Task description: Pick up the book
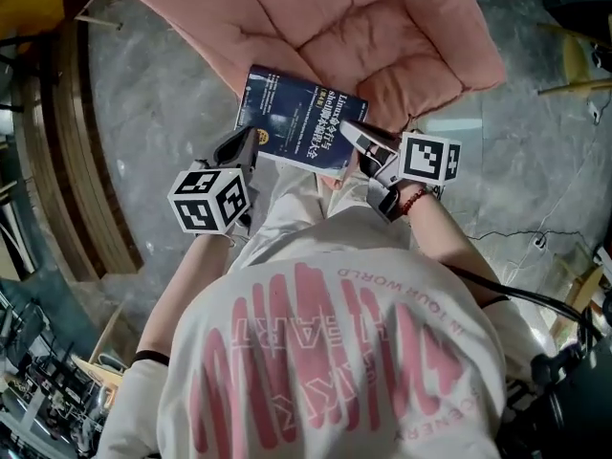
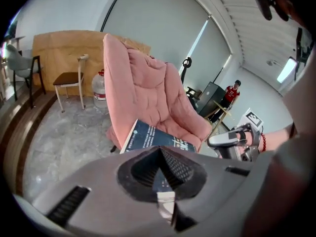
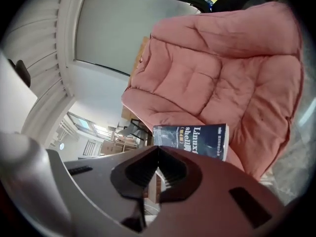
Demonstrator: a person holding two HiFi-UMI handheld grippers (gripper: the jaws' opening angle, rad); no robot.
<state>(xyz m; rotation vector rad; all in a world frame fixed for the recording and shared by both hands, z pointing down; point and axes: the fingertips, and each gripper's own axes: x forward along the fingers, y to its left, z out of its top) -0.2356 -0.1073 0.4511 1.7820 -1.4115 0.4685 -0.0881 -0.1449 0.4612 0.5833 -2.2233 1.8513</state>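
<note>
Two grey hand-held grippers tilt downward, jaws pressed together: left gripper (image 1: 249, 142) and right gripper (image 1: 348, 129) flank the dark blue paperback book (image 1: 298, 118) on the pink cushioned armchair's (image 1: 382, 27) seat front. Only the left gripper view shows a brown wooden chair (image 2: 66, 79).

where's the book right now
In the head view the book rests just above centre, on the front edge of the pink armchair seat. The left gripper and right gripper are close on either side of it.
</note>
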